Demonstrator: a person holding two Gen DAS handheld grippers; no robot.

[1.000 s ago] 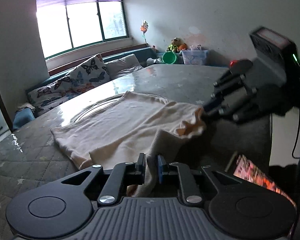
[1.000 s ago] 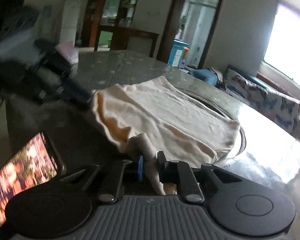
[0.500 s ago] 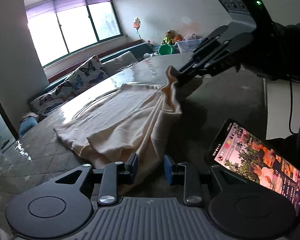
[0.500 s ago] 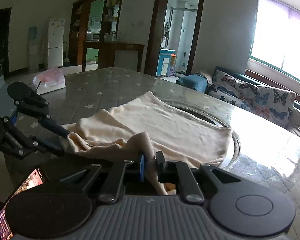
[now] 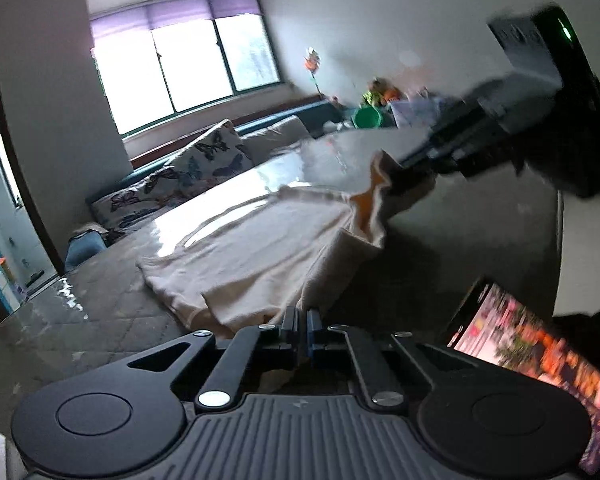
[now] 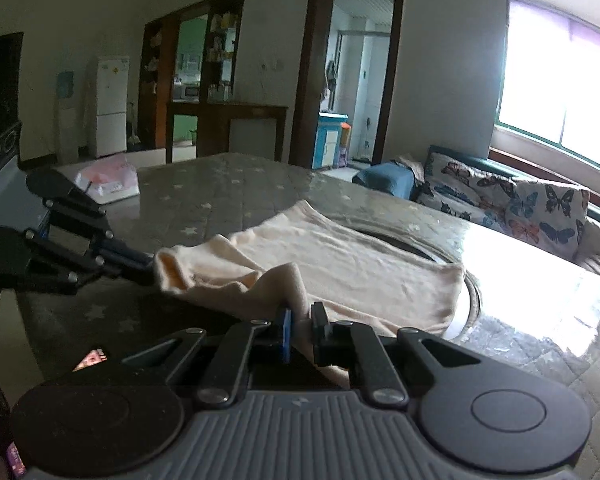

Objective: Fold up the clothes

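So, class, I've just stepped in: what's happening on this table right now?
A person is folding a cream garment that lies on a grey quilted table. Each hand holds a hand-held gripper. The left hand-held gripper is shut on the near edge of the cloth, and the right hand-held gripper is shut on another corner. Both corners are lifted off the surface, while the far half lies flat. A phone sits beside them, screen lit.

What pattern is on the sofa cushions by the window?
Butterflies, in dark and orange tones on a pale ground; the cushions show best in the right wrist view.
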